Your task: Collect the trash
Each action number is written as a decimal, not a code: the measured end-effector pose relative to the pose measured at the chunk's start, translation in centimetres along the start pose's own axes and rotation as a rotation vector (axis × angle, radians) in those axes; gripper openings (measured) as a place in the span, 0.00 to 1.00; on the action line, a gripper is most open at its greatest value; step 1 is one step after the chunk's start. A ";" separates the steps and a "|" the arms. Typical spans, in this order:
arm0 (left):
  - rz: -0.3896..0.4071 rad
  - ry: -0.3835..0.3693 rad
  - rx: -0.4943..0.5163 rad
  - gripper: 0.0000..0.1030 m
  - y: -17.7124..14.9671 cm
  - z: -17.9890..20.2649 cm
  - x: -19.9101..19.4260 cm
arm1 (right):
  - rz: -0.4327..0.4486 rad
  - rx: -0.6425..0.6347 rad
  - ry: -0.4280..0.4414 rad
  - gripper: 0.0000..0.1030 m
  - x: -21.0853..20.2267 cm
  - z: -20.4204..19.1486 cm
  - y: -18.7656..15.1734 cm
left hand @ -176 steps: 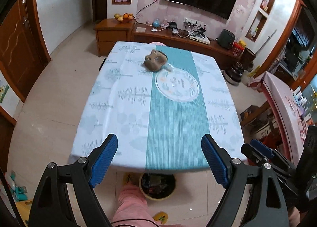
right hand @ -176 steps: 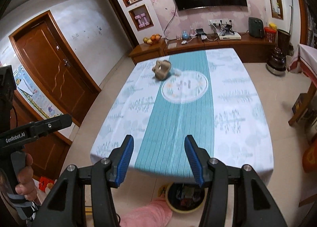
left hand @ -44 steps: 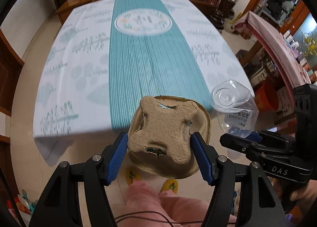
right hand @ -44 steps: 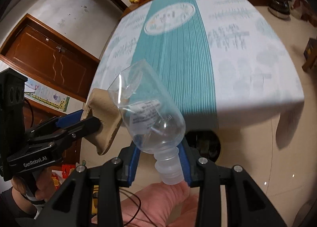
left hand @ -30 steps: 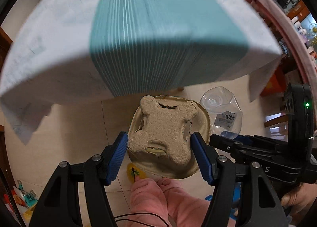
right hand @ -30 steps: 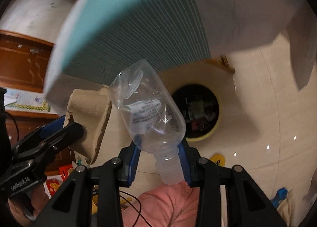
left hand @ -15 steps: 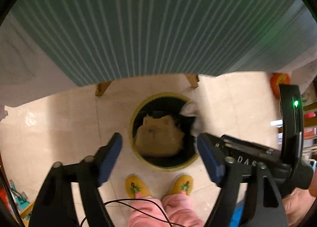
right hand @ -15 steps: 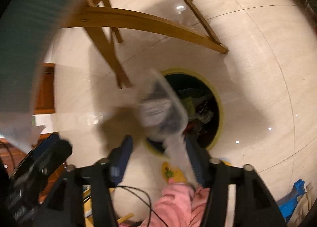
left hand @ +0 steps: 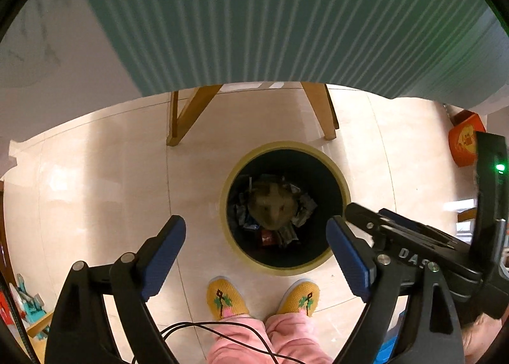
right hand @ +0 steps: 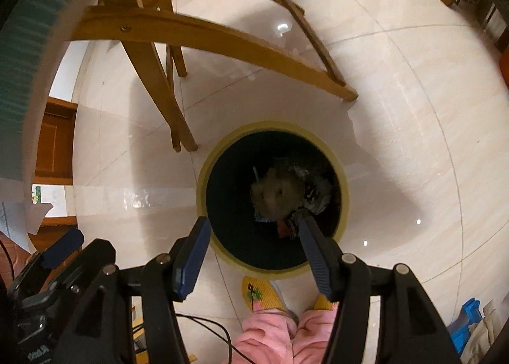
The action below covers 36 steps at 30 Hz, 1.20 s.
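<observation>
Trash dropped, both grippers empty over the bin

Left wrist: left gripper (left hand: pixel 256 251) jaws just spread wide, nothing between, aimed down over bin (left hand: pixel 337 173) so pulp tray (left hand: pixel 272 206) landed inside. Right wrist: right gripper (right hand: pixel 251 251) half open, empty; bottle not made out among litter; shows tabletop's legs (right hand: pixel 165 103) better

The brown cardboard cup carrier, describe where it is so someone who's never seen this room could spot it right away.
Find the wooden table legs on the pale tiled floor; just in front of them stands a round bin with a yellowish rim and dark inside. The cardboard cup carrier lies on top of the trash in it, a dull brown moulded lump among crinkly wrappers.
</observation>
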<state>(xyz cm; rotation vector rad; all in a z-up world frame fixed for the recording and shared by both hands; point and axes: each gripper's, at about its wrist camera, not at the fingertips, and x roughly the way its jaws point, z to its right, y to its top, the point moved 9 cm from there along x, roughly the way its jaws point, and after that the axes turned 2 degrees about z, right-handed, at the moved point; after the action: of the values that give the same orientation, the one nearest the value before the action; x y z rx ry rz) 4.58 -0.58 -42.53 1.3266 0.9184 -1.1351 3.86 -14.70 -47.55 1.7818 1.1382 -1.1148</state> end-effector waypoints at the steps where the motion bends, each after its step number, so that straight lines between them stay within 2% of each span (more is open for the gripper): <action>1: 0.000 0.001 -0.004 0.86 0.1 -0.1 -0.2 | 0.016 0.002 -0.003 0.57 -0.6 -0.1 0.1; 8: -0.006 -0.005 -0.043 0.86 0.6 -0.5 -2.5 | 0.088 0.009 0.003 0.57 -4.7 -0.6 0.7; 17: -0.007 -0.010 -0.074 0.86 1.4 -0.5 -7.7 | 0.162 -0.040 -0.006 0.57 -11.2 -2.8 1.7; 24: 0.036 -0.008 -0.086 0.86 2.8 0.0 -14.8 | 0.208 -0.061 0.005 0.58 -17.5 -4.8 2.4; 28: 0.080 0.007 -0.082 0.86 3.8 0.2 -19.3 | 0.228 -0.097 -0.015 0.67 -21.6 -6.1 2.8; 36: 0.165 0.039 -0.079 0.86 5.6 1.0 -26.9 | 0.266 -0.187 -0.025 0.67 -28.0 -8.7 3.4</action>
<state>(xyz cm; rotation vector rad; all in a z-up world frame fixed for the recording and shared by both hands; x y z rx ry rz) 3.44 0.47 -15.10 1.3374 0.8563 -0.9402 2.97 -16.34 -18.11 1.7085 0.9257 -0.8431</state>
